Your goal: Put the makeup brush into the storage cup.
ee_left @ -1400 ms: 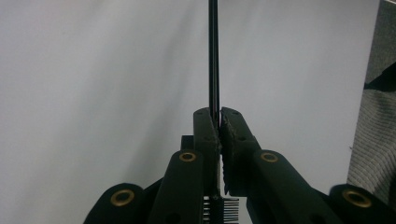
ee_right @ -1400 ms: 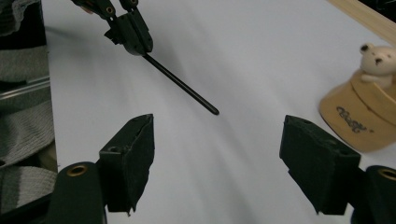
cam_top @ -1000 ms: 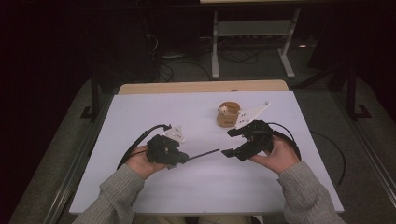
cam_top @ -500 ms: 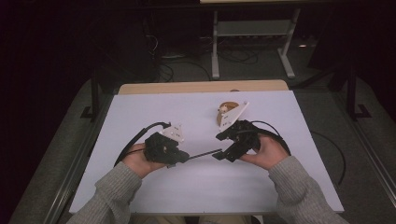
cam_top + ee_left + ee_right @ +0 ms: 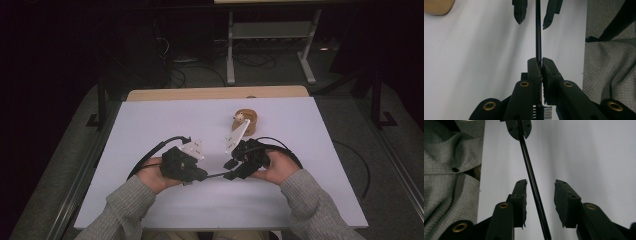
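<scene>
The left gripper [image 5: 541, 65] clamps a thin black rod [image 5: 538, 32]. The rod's far end runs between the right gripper's [image 5: 539, 188] wide-open jaws, nearer one pad; an off-centre close could knock it askew.

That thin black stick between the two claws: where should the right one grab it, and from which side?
Grip the free end of the stick, coming in endwise along it. It is long and thin, the left claw already pinches the other end, and it runs between the open right claw, so shutting the jaws should catch it.
</scene>
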Tool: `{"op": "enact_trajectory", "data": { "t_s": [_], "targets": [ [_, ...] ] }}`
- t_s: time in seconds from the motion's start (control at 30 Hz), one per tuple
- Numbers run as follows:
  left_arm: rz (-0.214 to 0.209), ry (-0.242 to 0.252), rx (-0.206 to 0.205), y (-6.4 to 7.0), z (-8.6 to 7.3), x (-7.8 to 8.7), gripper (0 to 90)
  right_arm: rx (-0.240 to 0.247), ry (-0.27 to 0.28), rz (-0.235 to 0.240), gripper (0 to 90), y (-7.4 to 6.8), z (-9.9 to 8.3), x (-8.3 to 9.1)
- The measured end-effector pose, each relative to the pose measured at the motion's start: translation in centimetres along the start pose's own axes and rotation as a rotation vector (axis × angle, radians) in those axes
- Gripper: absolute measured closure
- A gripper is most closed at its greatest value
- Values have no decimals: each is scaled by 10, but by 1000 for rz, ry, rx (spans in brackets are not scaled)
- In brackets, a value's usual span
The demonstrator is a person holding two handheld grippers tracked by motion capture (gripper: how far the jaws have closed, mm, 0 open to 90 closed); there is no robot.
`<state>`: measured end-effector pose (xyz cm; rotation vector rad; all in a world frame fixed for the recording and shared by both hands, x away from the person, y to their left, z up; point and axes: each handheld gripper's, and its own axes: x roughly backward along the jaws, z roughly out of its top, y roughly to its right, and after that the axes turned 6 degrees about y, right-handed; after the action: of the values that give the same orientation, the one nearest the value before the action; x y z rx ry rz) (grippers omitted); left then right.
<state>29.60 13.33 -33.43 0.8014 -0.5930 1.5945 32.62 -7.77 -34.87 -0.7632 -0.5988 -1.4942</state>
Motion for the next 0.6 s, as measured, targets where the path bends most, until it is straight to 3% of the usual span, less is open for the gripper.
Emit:
{"op": "enact_trajectory", "data": {
  "t_s": [0.2,0.43,0.6],
  "targets": [
    [-12,-1,-6,1,2,-3,857,17,-14,39,776,-3,-4,-2],
    [-25,3,-38,3,2,-6,852,43,-28,80,842,-11,-9,-5],
    [-31,20,-15,0,1,-8,834,45,-33,53,844,-14,-12,-8]
  ]
}}
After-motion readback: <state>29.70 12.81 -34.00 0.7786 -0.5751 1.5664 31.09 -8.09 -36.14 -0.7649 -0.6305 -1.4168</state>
